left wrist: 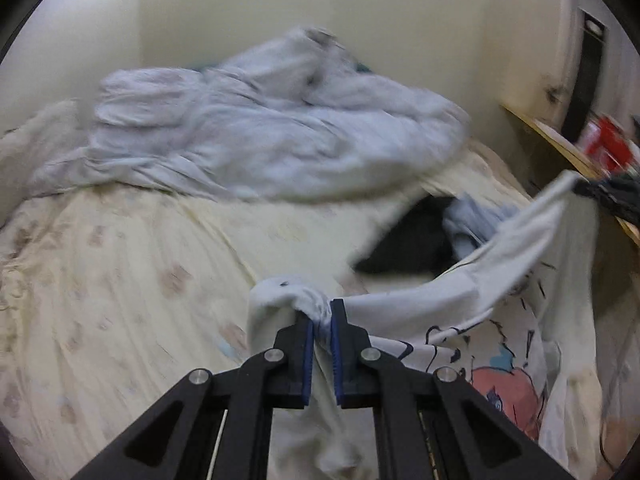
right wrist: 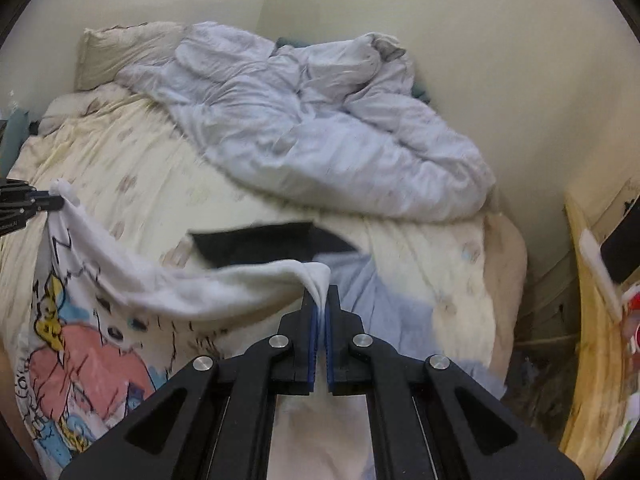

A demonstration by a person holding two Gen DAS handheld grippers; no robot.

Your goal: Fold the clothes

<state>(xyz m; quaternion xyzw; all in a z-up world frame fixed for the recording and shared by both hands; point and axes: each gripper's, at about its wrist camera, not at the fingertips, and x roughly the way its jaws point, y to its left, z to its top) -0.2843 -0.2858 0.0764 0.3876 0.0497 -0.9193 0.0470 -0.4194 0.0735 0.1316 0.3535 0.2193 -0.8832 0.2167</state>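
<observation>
The left gripper (left wrist: 321, 320) and the right gripper (right wrist: 322, 294) each pinch a bunched corner of the white cartoon-print T-shirt (right wrist: 120, 320), which hangs stretched between them above the near part of the bed (right wrist: 132, 184); a crumpled duvet (right wrist: 320, 128) lies far behind.

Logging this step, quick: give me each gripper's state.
Left gripper: closed on the white printed T-shirt.
Right gripper: closed on the same T-shirt's other end.
</observation>
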